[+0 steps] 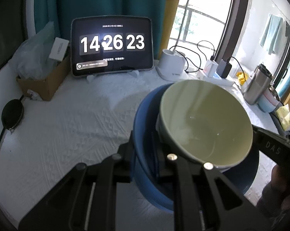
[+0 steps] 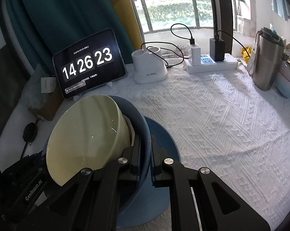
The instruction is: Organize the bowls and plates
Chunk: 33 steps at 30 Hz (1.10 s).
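Note:
A pale green bowl [image 1: 204, 119] sits tilted inside a dark blue bowl [image 1: 143, 127]. Both are held between the two grippers above the white cloth. My left gripper [image 1: 146, 150] is shut on the near rim of the blue bowl. My right gripper [image 2: 145, 150] is shut on the opposite rim of the blue bowl [image 2: 139, 119], with the green bowl [image 2: 87, 132] leaning away to its left. A blue plate [image 2: 164, 144] lies flat on the cloth under the bowls. The right gripper's black body shows at the right edge of the left wrist view.
A tablet clock [image 1: 112, 44] stands at the back, a cardboard box [image 1: 43, 84] to its left and a black round object [image 1: 12, 113] at the table edge. A white holder [image 2: 148, 67], a power strip [image 2: 210, 61], a steel tumbler [image 2: 268, 57] and stacked bowls [image 2: 287, 82] line the back right.

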Each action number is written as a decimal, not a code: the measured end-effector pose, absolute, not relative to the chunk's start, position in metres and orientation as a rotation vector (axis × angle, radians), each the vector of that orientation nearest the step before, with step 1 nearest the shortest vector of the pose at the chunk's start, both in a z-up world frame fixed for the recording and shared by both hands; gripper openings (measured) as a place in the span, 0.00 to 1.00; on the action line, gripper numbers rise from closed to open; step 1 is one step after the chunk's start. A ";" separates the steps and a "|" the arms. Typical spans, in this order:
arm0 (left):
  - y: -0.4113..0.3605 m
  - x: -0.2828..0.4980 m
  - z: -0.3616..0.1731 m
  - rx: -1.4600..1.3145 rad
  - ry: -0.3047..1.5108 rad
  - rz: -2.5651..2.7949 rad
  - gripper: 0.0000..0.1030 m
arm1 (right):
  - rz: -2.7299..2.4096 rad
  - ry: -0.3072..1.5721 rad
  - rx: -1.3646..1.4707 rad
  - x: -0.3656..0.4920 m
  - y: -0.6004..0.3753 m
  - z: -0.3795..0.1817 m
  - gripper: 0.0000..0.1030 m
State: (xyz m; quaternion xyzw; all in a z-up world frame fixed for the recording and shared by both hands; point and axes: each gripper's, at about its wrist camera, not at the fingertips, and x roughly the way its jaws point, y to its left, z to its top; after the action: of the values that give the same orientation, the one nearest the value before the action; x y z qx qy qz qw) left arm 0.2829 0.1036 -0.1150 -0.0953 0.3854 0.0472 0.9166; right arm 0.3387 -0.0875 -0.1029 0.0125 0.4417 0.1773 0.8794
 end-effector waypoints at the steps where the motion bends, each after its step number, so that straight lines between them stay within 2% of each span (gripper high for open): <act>1: 0.103 0.283 -0.115 -0.195 0.793 0.097 0.13 | 0.371 0.922 0.027 0.339 -0.089 -0.104 0.10; 18: 0.097 0.283 -0.114 -0.164 0.804 0.128 0.17 | 0.338 0.894 -0.048 0.335 -0.091 -0.102 0.13; 26: 0.093 0.282 -0.110 -0.123 0.808 0.176 0.22 | 0.327 0.892 -0.092 0.335 -0.093 -0.100 0.24; 31: 0.094 0.278 -0.105 -0.120 0.795 0.187 0.25 | 0.306 0.896 -0.092 0.334 -0.099 -0.100 0.40; 33: 0.094 0.276 -0.103 -0.120 0.793 0.186 0.26 | 0.301 0.889 -0.095 0.333 -0.100 -0.099 0.42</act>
State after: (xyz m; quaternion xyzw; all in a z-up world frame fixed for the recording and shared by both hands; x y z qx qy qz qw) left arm 0.2757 0.0942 -0.1031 -0.0585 0.3853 0.0904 0.9165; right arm 0.3330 -0.0997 -0.0990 -0.0458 0.4283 0.1452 0.8907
